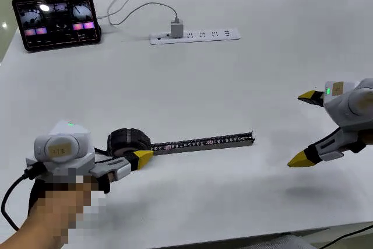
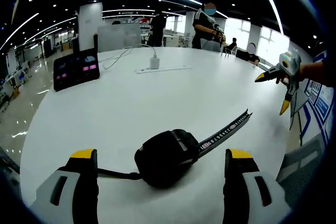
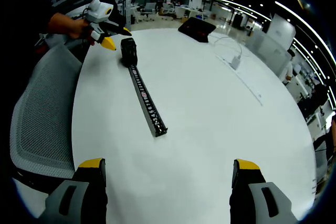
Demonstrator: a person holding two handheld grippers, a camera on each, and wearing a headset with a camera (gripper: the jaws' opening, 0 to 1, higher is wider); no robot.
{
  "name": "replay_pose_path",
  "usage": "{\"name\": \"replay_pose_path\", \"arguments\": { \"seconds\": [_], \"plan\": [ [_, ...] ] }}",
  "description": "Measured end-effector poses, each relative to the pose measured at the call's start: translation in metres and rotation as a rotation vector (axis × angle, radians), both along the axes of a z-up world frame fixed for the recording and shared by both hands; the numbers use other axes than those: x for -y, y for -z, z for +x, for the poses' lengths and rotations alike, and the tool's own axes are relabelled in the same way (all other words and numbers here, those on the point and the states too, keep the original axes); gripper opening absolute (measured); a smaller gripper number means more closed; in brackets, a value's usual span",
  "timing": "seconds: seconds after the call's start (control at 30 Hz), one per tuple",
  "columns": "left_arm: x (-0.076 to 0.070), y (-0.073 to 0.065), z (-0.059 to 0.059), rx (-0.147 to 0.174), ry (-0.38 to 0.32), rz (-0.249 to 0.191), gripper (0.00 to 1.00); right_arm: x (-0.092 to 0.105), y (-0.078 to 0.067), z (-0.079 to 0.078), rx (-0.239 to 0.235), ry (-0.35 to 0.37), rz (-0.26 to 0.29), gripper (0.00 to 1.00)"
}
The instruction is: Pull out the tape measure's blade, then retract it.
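Tape measure (image 1: 129, 141) on surface (image 1: 233, 74), blade (image 1: 204, 142) out, left gripper (image 2: 161, 154) jaws wide astride its case, right gripper (image 1: 302, 127) jaws wide, well past blade tip.

Not much you can actually read here. The dark metal blade (image 1: 204, 142) sticking out of the black round tape measure case (image 1: 129, 141) carries a row of pale scale digits with a few red marks, all too tiny to make out. The black tablet (image 1: 57, 20), well behind the case, shows glowing dials and pink tiles but no legible words. The small tan stickers (image 1: 58, 151) on the left tongs (image 2: 161, 155) and right tongs (image 1: 302, 127) are just blurs.
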State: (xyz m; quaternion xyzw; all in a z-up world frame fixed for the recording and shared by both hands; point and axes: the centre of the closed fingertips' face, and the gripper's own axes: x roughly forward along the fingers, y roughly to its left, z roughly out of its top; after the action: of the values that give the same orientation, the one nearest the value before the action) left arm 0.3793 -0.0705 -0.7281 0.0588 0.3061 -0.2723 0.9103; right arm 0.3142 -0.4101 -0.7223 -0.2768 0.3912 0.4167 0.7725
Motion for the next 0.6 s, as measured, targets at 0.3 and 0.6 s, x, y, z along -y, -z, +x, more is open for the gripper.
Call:
{"name": "replay_pose_path", "arguments": {
  "seconds": [0.3, 0.6],
  "plan": [
    [0.007, 0.012, 0.006, 0.007, -0.113, -0.038, 0.99, -0.017, 0.005, 0.017, -0.009, -0.059, -0.009, 0.99],
    [0.009, 0.013, 0.012, 0.059, -0.199, -0.078, 0.99, -0.037, 0.023, 0.03, -0.026, -0.137, -0.043, 0.99]
  ]
}}
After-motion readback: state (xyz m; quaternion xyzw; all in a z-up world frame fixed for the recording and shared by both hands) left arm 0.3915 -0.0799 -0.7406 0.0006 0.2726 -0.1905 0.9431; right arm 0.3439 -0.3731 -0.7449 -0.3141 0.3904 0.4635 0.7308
